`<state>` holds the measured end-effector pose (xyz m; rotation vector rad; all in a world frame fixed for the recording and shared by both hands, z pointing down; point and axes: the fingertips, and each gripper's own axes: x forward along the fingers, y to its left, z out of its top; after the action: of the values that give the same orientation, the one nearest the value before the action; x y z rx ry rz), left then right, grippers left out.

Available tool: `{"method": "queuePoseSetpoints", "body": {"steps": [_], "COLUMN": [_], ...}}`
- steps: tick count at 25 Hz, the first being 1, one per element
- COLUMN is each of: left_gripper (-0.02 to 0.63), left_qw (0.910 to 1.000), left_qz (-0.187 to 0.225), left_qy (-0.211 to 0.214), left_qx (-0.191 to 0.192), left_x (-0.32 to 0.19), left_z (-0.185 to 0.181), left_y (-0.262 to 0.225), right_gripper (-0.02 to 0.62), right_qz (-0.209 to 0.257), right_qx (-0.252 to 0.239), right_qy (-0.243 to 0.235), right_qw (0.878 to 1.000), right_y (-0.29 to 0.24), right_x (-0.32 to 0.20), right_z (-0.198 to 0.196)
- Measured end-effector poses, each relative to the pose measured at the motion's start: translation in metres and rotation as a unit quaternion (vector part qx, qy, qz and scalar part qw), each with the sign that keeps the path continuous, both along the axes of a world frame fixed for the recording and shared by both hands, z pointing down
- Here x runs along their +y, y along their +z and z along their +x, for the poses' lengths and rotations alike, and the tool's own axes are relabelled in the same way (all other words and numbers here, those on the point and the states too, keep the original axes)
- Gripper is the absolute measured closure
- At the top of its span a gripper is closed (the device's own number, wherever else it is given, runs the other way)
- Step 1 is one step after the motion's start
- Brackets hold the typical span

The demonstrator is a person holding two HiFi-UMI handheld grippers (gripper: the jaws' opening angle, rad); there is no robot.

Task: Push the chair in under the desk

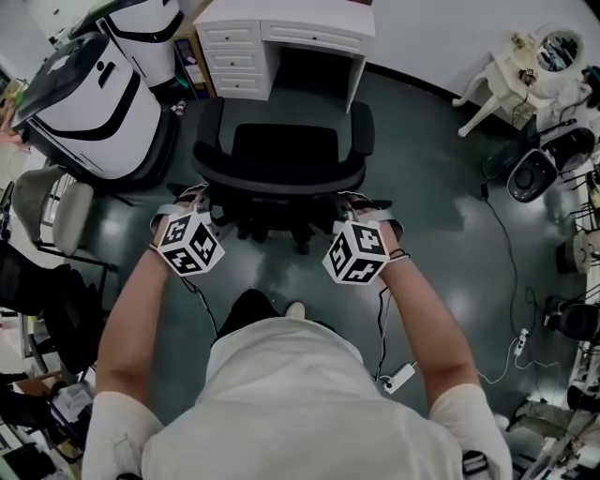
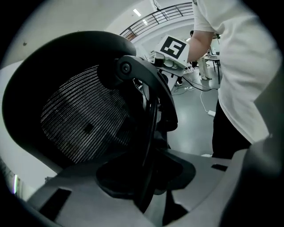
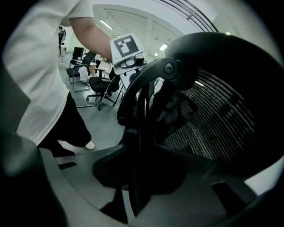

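A black mesh office chair [image 1: 281, 150] stands on the grey floor, its seat facing the white desk [image 1: 309, 21] at the top of the head view. I stand behind its curved backrest [image 1: 278, 180]. My left gripper [image 1: 192, 199] sits at the backrest's left end and my right gripper [image 1: 361, 202] at its right end. In the left gripper view the thin black frame edge [image 2: 151, 133] runs between the wide-set jaws of the left gripper [image 2: 146, 195], beside the mesh [image 2: 84, 119]. The right gripper [image 3: 137, 190] straddles the frame edge [image 3: 142, 133] the same way, and I see no pad pressing on it.
The desk's drawer unit [image 1: 230, 56] stands left of the knee opening. Black-and-white cases [image 1: 84, 103] and a grey chair [image 1: 56, 206] crowd the left. At the right are a white chair [image 1: 497, 84], a floor cable [image 1: 506, 262] and a power adapter [image 1: 398, 378].
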<state>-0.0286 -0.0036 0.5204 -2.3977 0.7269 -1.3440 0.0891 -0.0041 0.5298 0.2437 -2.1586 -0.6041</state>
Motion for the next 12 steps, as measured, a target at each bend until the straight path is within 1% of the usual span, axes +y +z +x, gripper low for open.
{"method": "queuePoseSetpoints", "body": {"steps": [2,5,9,12], "left_gripper": [0.456,0.456,0.457,0.457], "left_qw": [1.0,1.0,0.9999,0.9998], "left_qz": [0.003,-0.008,-0.016,-0.016], "left_qy": [0.0,0.0,0.004,0.009], "left_qx": [0.001,0.002,0.002,0.003], "left_x": [-0.003,-0.015,-0.031,-0.047], "left_z": [-0.001,-0.002,-0.003,-0.003], "left_y": [0.0,-0.001,-0.001,-0.001], "right_gripper": [0.482,0.48,0.482,0.483], "right_qz": [0.007,0.015,0.002,0.0], "right_qx": [-0.001,-0.004,-0.001,0.001], "right_qy": [0.003,0.007,0.01,0.014], "right_qw": [1.0,1.0,1.0,1.0], "right_y": [0.0,-0.001,-0.001,-0.001], "right_x": [-0.002,-0.011,-0.026,-0.041], "right_z": [0.0,-0.002,-0.003,-0.003]}}
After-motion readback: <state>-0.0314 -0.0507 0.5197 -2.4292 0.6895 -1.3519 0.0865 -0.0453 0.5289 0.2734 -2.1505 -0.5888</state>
